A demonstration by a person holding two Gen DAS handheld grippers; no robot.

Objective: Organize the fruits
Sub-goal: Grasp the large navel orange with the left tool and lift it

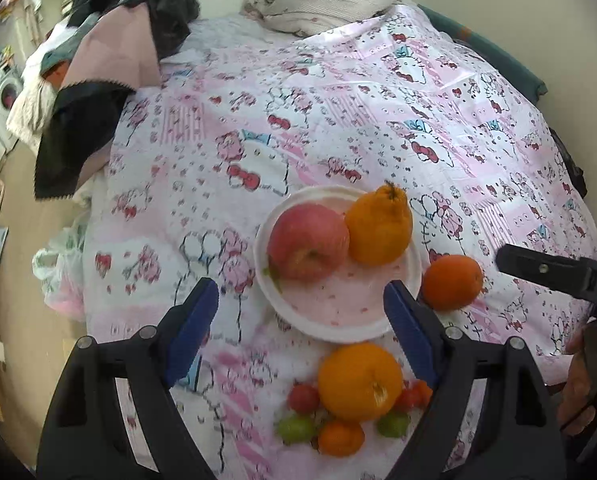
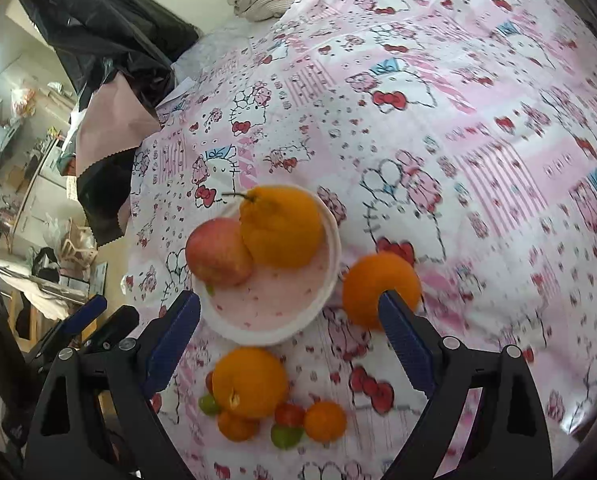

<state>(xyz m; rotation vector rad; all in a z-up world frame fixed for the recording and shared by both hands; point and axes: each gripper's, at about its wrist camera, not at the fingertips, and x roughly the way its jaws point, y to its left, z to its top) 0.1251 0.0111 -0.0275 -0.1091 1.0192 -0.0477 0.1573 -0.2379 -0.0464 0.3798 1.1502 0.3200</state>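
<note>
left gripper (image 1: 300,308): hanging agape, empty
right gripper (image 2: 288,318): gaping, its finger covering part of an orange (image 2: 372,286)
small fruits (image 2: 286,420): blurring, partly hiding behind the big orange (image 2: 250,382)

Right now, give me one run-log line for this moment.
plate: apple, stemmed citrus | cloth: orange, small fruit pile | left gripper open, empty | right gripper open, empty

The tabletop is covered by a glossy, creased printed plastic cloth (image 1: 338,92). A smooth, matt white plate (image 1: 298,320) is set on it. On the plate, a smooth-skinned apple (image 1: 306,242) and a pebbled, dimpled citrus (image 1: 380,228) are seen. Ribbed blue pads are fitted to the matt black plastic fingers (image 1: 194,320), with bright metal pins.
</note>
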